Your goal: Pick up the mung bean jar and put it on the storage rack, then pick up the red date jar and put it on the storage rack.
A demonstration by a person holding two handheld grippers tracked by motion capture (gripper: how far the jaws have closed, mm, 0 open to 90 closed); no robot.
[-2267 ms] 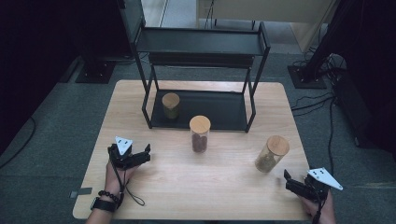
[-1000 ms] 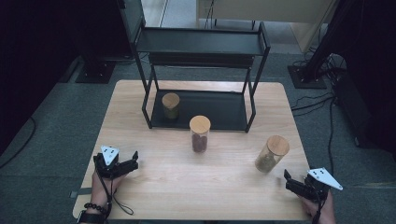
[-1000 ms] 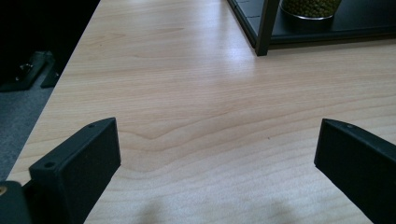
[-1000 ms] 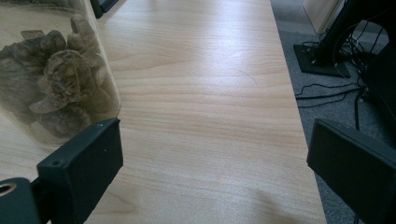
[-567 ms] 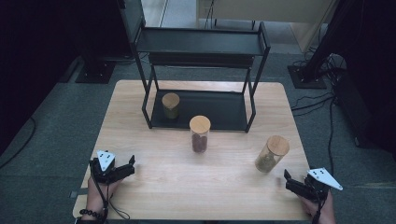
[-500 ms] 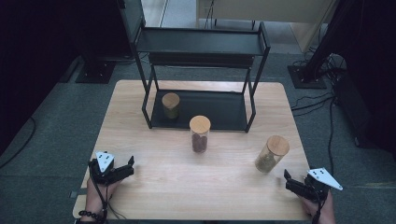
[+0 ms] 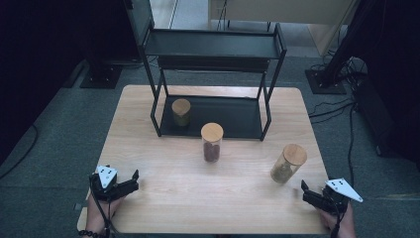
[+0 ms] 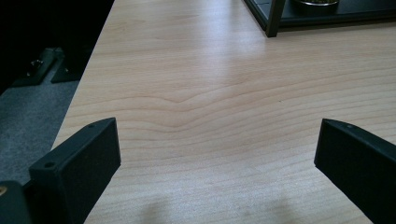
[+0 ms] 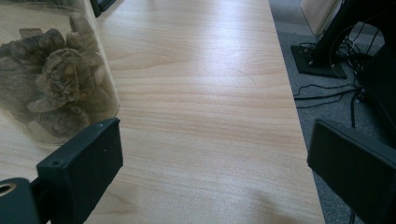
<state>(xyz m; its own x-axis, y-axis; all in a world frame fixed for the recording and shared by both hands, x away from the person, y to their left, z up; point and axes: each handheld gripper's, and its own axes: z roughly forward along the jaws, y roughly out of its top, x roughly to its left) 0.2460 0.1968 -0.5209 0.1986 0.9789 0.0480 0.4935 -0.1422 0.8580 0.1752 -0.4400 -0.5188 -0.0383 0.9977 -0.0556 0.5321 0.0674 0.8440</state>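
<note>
Resting near the front left corner of the pale wooden table (image 7: 168, 198), the left gripper (image 7: 130, 181) has its jaws spread wide over bare wood. At the front right corner the right gripper (image 7: 303, 189) is equally wide, gripping nothing, just beside a cork-lidded glass jar of brownish lumps (image 7: 288, 162). A second cork-lidded jar with dark contents (image 7: 212, 142) stands mid-table, before the black two-tier metal shelf (image 7: 216, 45), whose lower tray carries a third small jar (image 7: 181, 112).
</note>
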